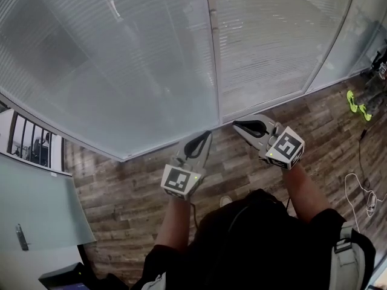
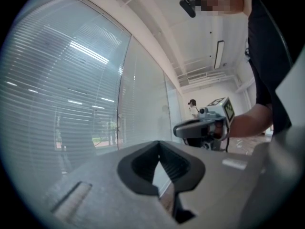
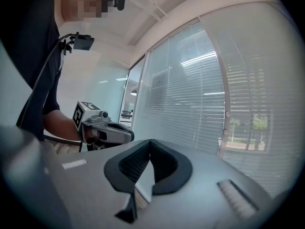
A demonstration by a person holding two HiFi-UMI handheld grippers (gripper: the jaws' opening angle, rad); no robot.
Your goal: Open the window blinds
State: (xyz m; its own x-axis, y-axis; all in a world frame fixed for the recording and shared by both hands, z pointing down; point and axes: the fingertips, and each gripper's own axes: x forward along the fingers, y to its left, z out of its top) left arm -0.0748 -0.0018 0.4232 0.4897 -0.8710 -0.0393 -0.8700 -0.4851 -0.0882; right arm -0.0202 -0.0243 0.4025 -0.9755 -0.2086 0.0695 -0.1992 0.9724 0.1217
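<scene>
The left hand-held gripper (image 1: 207, 135) has its jaws together. In the left gripper view (image 2: 158, 146) the dark ribbed pads meet at their tips and there is nothing between them. The right hand-held gripper (image 1: 236, 124) is closed the same way, and its own view (image 3: 150, 144) shows the pads touching at the tip with nothing held. Each hand-held gripper carries a marker cube at its rear, the left cube (image 1: 180, 181) and the right cube (image 1: 285, 147), with a bare forearm behind each one.

In the head view the two sit side by side, near each other but apart, and point toward the foot of the window. Each appears in the other's view: the right one (image 2: 177, 129) level beside the glass, and the left one (image 3: 129, 136) likewise.

The window blinds (image 1: 121, 59) are just ahead of both tips. They are lowered and cover the panes down to the floor, with their slats running level. A pale upright frame (image 1: 213, 53) divides the left pane from the right. In the gripper views the blinds (image 2: 62, 94) (image 3: 190, 94) let through light and a faint hint of greenery outside. Neither hand-held gripper touches the blinds.

Below lies a wood plank floor (image 1: 133, 192). A yellow-green object (image 1: 357, 101) and a white cable (image 1: 358, 192) lie on it at the right.
</scene>
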